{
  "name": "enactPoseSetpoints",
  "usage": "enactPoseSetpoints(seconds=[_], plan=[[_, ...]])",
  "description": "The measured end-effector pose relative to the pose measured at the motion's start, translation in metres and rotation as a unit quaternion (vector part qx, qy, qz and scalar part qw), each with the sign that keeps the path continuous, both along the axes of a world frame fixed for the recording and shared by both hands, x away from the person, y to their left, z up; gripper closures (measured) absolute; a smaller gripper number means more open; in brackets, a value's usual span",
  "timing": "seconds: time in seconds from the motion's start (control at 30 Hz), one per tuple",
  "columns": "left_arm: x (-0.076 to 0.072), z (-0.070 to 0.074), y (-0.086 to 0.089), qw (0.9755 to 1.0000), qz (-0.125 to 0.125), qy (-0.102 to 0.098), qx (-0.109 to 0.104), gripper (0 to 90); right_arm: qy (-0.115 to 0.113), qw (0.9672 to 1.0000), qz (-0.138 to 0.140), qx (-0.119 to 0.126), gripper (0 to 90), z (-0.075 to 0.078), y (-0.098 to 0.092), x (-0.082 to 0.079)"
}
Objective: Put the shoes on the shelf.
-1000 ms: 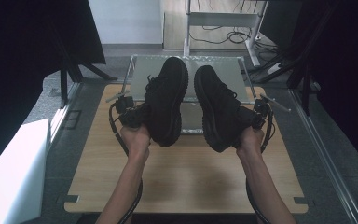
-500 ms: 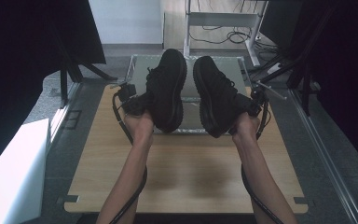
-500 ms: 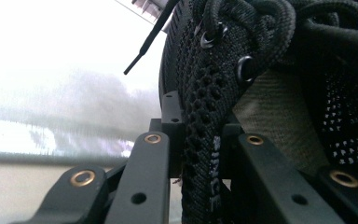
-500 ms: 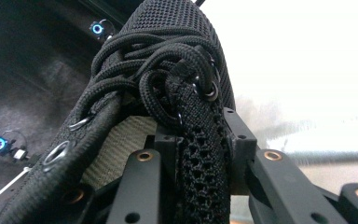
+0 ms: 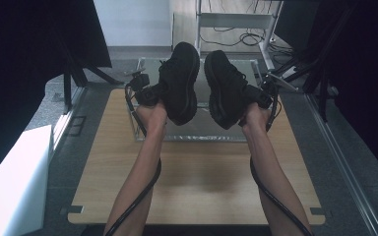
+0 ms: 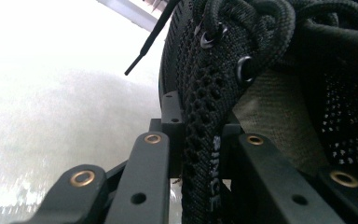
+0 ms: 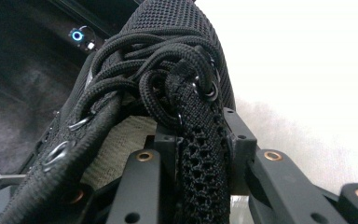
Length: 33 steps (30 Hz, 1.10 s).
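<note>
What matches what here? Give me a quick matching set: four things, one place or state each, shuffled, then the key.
Things:
1. left shoe
2. right shoe
3. clear bin
4. white box

States or places:
A. standing on the wooden table
B. on the floor, left of the table
C. clamped in the right gripper
D. clamped in the left gripper

Pairs: 1-D, 2-C, 3-A, 4-B

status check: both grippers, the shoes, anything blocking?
Left gripper shut on left shoe. Right gripper shut on right shoe. Both shoes aloft above clear bin. Nothing blocking.
</note>
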<state>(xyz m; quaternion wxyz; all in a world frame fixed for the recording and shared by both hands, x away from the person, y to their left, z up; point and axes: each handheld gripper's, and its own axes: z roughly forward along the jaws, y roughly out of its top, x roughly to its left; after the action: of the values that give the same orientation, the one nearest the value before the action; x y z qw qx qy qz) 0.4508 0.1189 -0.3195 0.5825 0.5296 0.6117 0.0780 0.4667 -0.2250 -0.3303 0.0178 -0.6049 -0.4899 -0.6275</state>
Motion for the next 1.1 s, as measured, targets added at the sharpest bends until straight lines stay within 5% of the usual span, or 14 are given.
enactPoseSetpoints(seconds=[0.63,1.1], plan=[[0.044,0.005,-0.002,0.9979,0.024,0.030,0.051,79.0,0.016,0.9966,-0.041,-0.070,72.0,0.004,0.006,0.042],[0.053,0.012,-0.014,0.9937,0.021,0.047,0.100,73.4,0.027,0.9928,-0.055,-0.103,68.7,0.008,0.016,0.052]])
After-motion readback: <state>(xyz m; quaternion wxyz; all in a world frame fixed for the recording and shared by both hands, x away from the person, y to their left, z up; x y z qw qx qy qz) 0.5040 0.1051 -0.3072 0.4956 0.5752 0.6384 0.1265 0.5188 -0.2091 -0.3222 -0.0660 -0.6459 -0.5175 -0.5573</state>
